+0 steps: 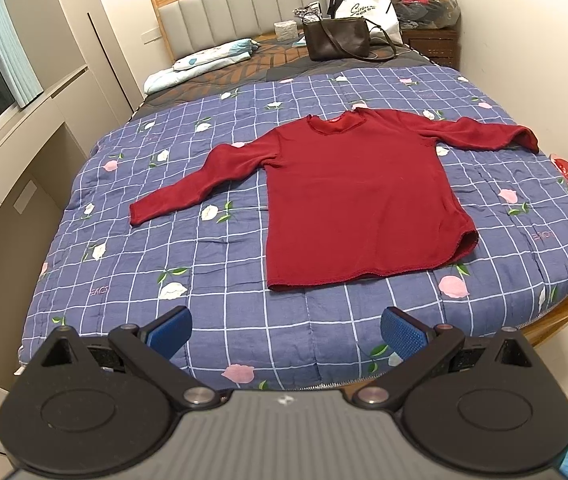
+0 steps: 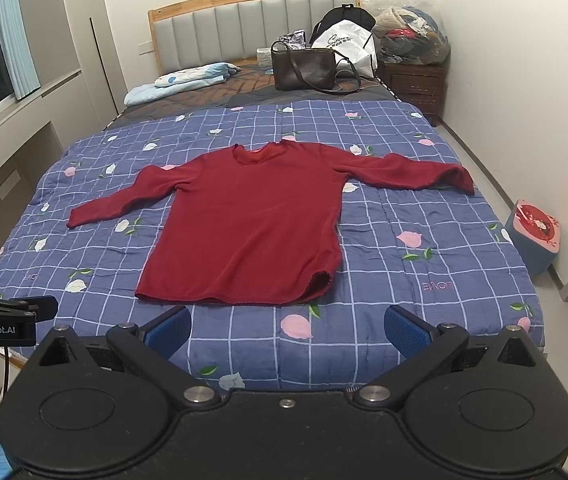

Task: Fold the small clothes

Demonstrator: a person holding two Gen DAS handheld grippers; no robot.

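A dark red long-sleeved top (image 1: 356,196) (image 2: 252,224) lies flat and face up on a blue checked quilt (image 1: 244,288) (image 2: 424,280), both sleeves spread out to the sides. Its right hem corner is curled over. My left gripper (image 1: 286,330) hovers open over the foot of the bed, short of the hem, with nothing between its blue pads. My right gripper (image 2: 288,330) is also open and empty, just short of the hem. The left gripper's side shows at the left edge of the right wrist view.
A brown handbag (image 1: 338,38) (image 2: 304,68), a white bag and folded light-blue bedding (image 1: 212,56) lie near the padded headboard. A nightstand piled with bagged items stands at the back right. A small blue stool (image 2: 534,236) sits on the floor right of the bed.
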